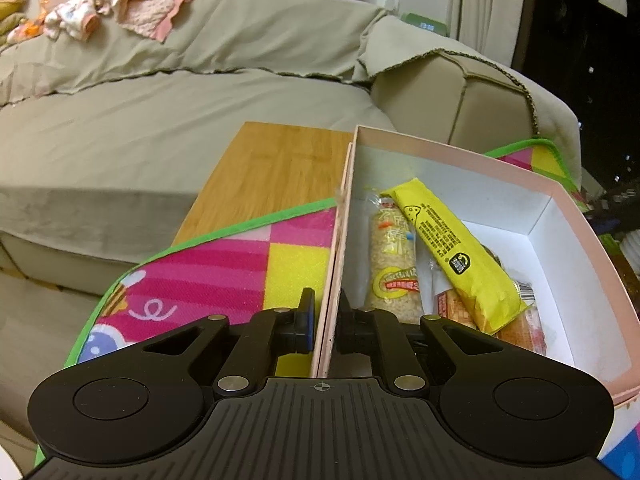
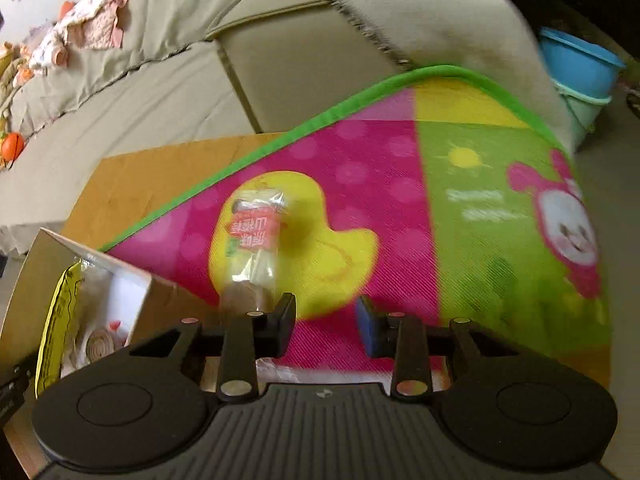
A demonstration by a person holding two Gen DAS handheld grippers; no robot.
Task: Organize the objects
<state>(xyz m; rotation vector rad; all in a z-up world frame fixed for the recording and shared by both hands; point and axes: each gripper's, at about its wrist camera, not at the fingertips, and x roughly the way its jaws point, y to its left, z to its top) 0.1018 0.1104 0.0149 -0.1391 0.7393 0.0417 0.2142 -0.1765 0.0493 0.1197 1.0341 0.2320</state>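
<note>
A pink box [image 1: 560,196] with a white inside stands on the colourful play mat [image 1: 224,256]. It holds a yellow snack packet [image 1: 452,248], a rice bar [image 1: 392,264] and an orange-wrapped snack [image 1: 520,332]. My left gripper [image 1: 325,320] is shut on the box's left wall [image 1: 340,240], one finger inside and one outside. In the right wrist view, my right gripper [image 2: 326,320] is open and empty above the mat [image 2: 400,200]. A clear snack packet with a red label [image 2: 254,236] lies on the mat just ahead and left of it. The box [image 2: 120,300] sits at the lower left.
The mat lies on a wooden table [image 1: 272,160]. A beige sofa [image 1: 160,92] with clothes [image 1: 120,4] runs behind it; its armrest [image 2: 320,40] is close to the table. Stacked blue tubs [image 2: 580,68] stand at the right on the floor.
</note>
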